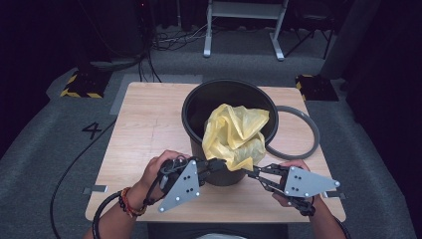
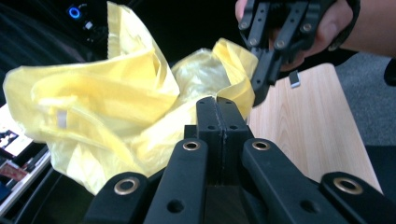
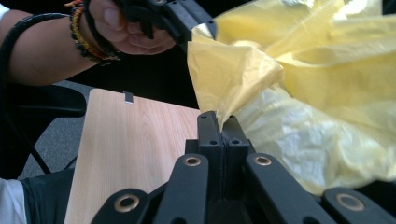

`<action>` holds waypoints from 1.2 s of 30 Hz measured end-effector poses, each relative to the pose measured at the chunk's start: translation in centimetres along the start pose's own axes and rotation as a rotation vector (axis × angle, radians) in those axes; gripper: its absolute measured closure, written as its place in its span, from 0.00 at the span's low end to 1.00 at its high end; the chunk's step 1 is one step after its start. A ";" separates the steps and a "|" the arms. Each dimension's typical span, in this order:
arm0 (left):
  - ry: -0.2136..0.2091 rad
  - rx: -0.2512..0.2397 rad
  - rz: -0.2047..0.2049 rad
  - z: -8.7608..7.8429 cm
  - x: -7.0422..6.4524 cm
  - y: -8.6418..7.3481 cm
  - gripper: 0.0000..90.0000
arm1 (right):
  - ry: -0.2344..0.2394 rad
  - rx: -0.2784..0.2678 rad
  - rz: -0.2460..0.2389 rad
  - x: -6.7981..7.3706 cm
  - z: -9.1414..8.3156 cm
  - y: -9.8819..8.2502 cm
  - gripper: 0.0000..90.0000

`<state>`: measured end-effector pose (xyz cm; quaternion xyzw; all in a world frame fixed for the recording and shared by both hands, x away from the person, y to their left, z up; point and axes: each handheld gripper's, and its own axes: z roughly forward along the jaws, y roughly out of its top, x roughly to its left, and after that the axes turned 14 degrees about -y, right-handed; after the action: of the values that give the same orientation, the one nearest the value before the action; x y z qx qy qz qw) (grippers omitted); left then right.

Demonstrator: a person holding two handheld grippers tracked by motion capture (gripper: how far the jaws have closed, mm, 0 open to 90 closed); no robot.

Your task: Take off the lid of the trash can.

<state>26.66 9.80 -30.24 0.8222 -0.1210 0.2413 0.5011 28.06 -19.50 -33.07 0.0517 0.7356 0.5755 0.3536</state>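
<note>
Yellow bag (image 1: 235,135) bunched in mouth of black bucket (image 1: 196,107), mid-table. Left gripper (image 1: 222,164) and right gripper (image 1: 250,172) each clamped on bag's near edge, just apart. Grey ring (image 1: 312,133) flat on table (image 1: 144,124), right of bucket.

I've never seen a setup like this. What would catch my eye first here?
The crumpled yellow plastic bag, bulging out of the black bucket at the middle of the wooden table. At its near edge the left gripper and right gripper each pinch the bag. A grey ring lies right of the bucket.
</note>
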 end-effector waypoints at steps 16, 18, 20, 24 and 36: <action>-0.018 0.001 -0.011 1.2 -0.2 -0.5 1.00 | -0.129 -0.148 0.120 -2.0 -1.2 2.3 0.74; -0.015 -0.010 -0.015 1.2 -0.2 -0.7 1.00 | -0.145 -0.132 0.101 -1.8 -0.5 2.6 0.75; -0.019 -0.013 -0.022 1.3 -0.2 -0.8 1.00 | -0.158 -0.098 0.067 -1.4 0.4 2.8 0.75; -0.017 -0.020 -0.029 1.4 -0.2 -1.0 1.00 | -0.165 -0.055 0.038 -1.1 1.8 3.1 0.73; -0.025 -0.017 -0.028 1.5 -0.6 -1.2 1.00 | -0.245 0.083 0.026 -2.0 3.1 3.9 0.87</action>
<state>27.11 9.02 -32.00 0.8225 -0.1178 0.2231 0.5097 30.02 -16.63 -28.95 0.1459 0.7094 0.5383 0.4309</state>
